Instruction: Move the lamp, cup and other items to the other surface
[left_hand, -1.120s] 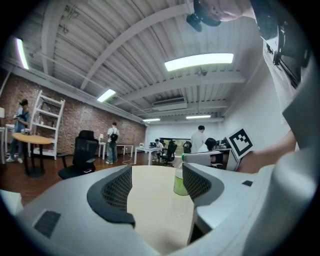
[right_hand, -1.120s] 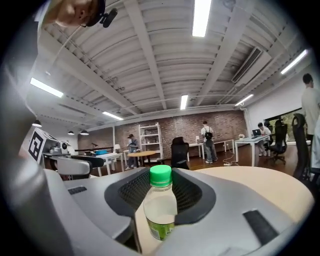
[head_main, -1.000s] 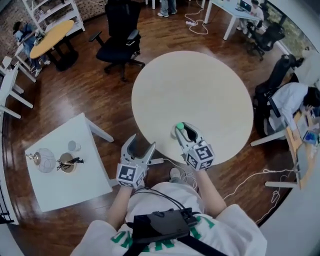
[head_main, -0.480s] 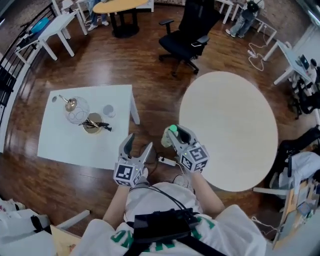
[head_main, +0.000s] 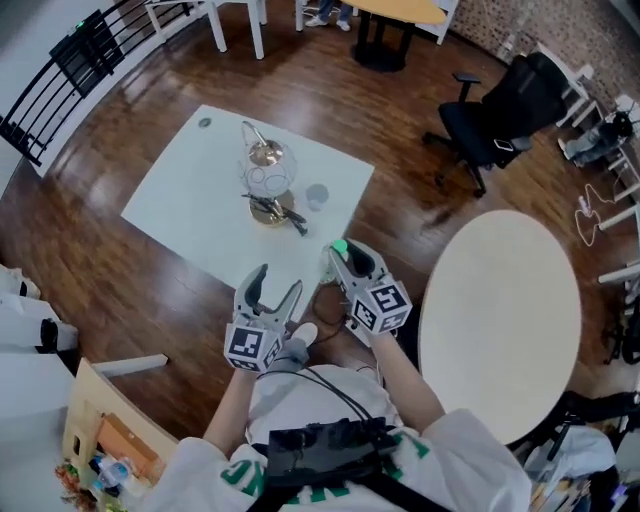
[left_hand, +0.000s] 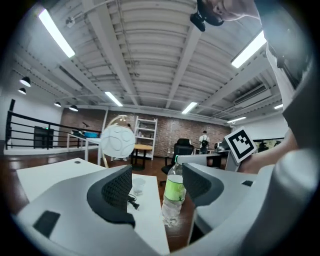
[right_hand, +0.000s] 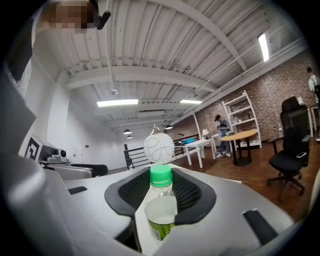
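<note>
My right gripper (head_main: 345, 256) is shut on a clear water bottle (right_hand: 160, 207) with a green cap (head_main: 340, 247) and green label, held upright over the floor just off the white square table (head_main: 190, 195). On that table stand a round white globe lamp (head_main: 268, 177) with a brass fitting, a small clear cup (head_main: 317, 196) and a brass dish with dark items (head_main: 274, 212). My left gripper (head_main: 278, 284) hangs open and empty beside the right one. Past its jaws the left gripper view shows the bottle (left_hand: 173, 196), the lamp (left_hand: 117, 141) and the cup (left_hand: 137, 185).
A round beige table (head_main: 500, 310) stands to my right. A black office chair (head_main: 498, 118) is beyond it on the wood floor. A black railing (head_main: 70, 70) runs at the far left. A box with clutter (head_main: 100, 450) sits at lower left.
The person has turned left, away from the round table and toward the white square table. The bottle stays in the right gripper; the left gripper stays open.
</note>
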